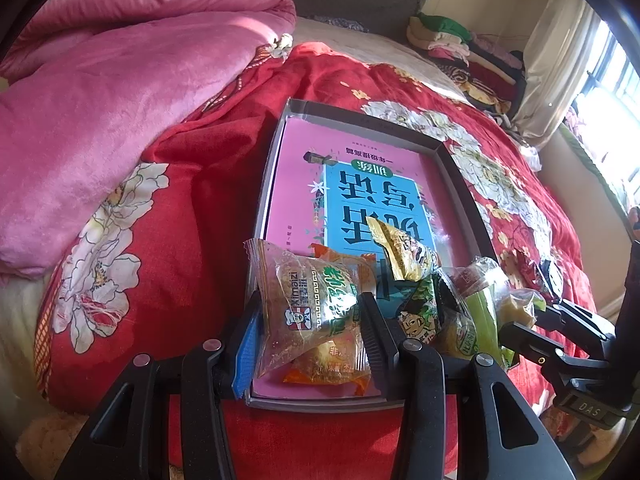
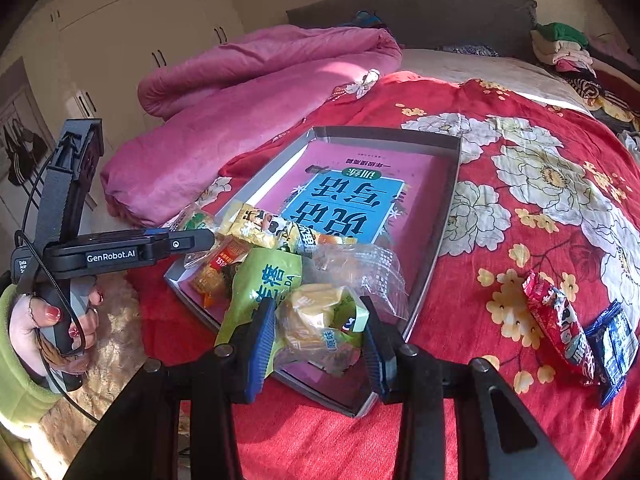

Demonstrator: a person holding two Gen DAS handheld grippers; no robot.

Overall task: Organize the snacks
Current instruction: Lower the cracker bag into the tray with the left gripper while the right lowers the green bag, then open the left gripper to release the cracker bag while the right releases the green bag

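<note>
Both grippers are loaded, both hovering over the near end of the grey tray.

Left gripper: jaws clamped on a clear-wrapped cake packet with a green-and-yellow label. Packet stands upright between the pads, long axis running away from the jaws toward the tray's far end. An orange packet lies flat just under it on the pink book cover lining the tray.

Right gripper: jaws closed on a yellow cake in a clear wrapper; the loose wrapper end spills forward past the fingertips over the tray's near corner. A green packet sits just left of the left pad, touching or nearly so; can't tell which.

Key relation: the tray floor is straight below and slightly ahead of both sets of jaws, so my read is the next step is release, not travel. The snack pile already fills the near end; the far end is bare.

Still outside: a red packet and a blue packet, side by side on the red floral bedspread, well off to the right of the right jaws. The right hand is the nearer one for those.
</note>
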